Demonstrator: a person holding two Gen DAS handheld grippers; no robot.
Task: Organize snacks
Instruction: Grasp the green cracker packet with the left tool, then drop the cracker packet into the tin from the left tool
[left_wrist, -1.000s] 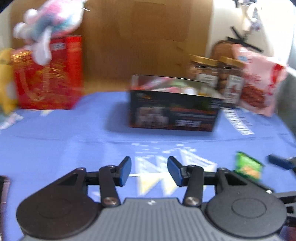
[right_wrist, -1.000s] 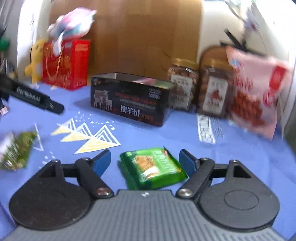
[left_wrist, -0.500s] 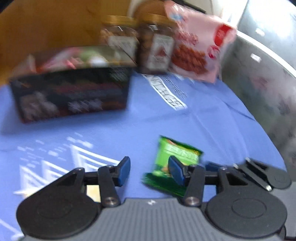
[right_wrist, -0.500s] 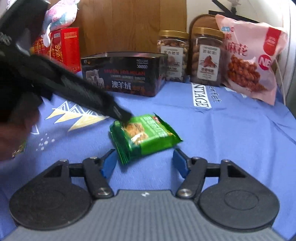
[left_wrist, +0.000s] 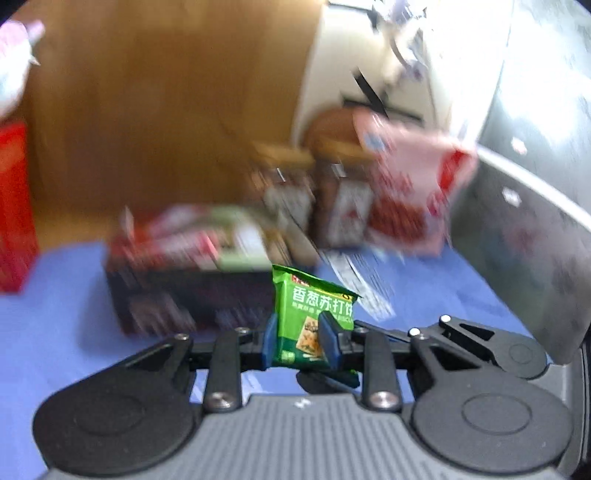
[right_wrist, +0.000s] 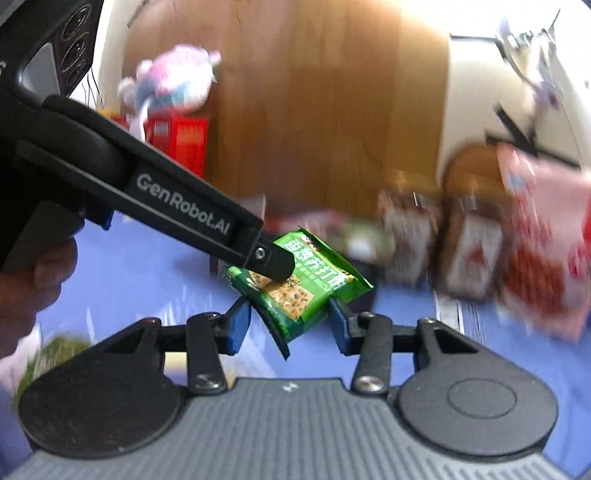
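My left gripper (left_wrist: 299, 341) is shut on a green biscuit packet (left_wrist: 308, 314) and holds it upright above the blue cloth. In the right wrist view the same packet (right_wrist: 295, 291) hangs from the left gripper's fingertips (right_wrist: 275, 260), just in front of my right gripper (right_wrist: 288, 325), which is open around it without touching. Behind it stands a black open tin box (left_wrist: 192, 295) with several snacks inside.
Two nut jars (left_wrist: 291, 192) and a pink snack bag (left_wrist: 410, 192) stand at the back right. A red box (right_wrist: 177, 140) with a plush toy (right_wrist: 170, 81) on top stands back left. Another green packet (right_wrist: 55, 354) lies at the left. The blue cloth (left_wrist: 55, 325) covers the table.
My left gripper has closed on the green packet and lifted it off the cloth. My right gripper has stayed open behind it.
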